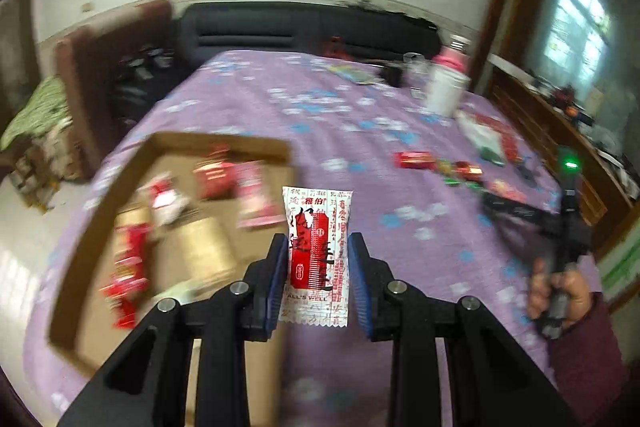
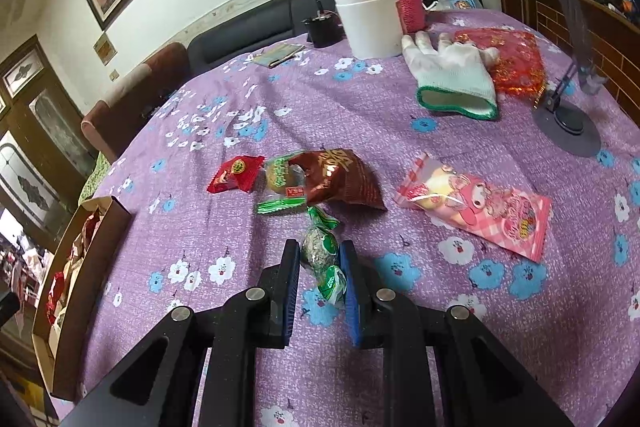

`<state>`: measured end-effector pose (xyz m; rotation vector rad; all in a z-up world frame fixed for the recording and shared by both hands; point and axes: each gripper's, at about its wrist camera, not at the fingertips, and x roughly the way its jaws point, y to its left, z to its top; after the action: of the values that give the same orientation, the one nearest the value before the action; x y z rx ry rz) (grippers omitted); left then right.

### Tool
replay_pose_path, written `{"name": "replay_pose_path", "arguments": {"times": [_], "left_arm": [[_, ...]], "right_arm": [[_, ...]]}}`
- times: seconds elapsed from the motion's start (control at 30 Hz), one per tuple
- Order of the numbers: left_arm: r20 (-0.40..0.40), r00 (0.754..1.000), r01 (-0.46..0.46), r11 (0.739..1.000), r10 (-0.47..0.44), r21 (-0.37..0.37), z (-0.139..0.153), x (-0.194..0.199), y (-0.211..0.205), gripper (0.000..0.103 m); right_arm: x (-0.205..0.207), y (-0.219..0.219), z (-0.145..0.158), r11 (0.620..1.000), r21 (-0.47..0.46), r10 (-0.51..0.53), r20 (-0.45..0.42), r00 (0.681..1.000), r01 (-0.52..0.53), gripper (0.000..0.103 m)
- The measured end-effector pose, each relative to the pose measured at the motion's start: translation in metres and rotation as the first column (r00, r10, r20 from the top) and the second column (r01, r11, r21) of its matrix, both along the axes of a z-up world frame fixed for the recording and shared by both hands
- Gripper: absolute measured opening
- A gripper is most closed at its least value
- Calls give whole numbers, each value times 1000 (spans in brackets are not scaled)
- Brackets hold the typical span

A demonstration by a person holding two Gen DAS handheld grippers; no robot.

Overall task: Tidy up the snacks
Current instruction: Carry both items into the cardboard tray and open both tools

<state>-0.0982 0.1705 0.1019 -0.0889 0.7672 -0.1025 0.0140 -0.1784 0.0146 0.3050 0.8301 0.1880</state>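
Left tongs (image 1: 318, 263) grip a white-and-red printed snack sachet (image 1: 318, 255) beside the cardboard box (image 1: 100, 211); right tongs (image 2: 320, 267) clamp a green-wrapped candy (image 2: 322, 253) on the counter (image 2: 400, 327).

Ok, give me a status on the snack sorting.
Done: several red and pink packets already lie in the cardboard box. In hand: the left gripper holds a white-and-red packet beside the box; the right gripper brackets a green candy on the tablecloth. Left: red packet, brown packet, clear green-printed packet, pink packet.
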Motion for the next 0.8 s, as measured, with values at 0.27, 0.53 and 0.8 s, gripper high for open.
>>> {"name": "replay_pose_path", "arguments": {"times": [0.27,0.53,0.8], "left_arm": [[-48,987,-154,988,152,-35,-21,-28,89,30],[-132,977,-179,980,168,-82,-54,-25,120,30],[-196,967,-176,983,164,-49,-71,-13,124,30]], "right_arm": [[-5,3,0,992,-107,-67,-54,996,61,21],[-34,78,56,991,-89,105,0,995,-104,21],[-44,213,67,918,-110,380,-21,925,-380,22]]}}
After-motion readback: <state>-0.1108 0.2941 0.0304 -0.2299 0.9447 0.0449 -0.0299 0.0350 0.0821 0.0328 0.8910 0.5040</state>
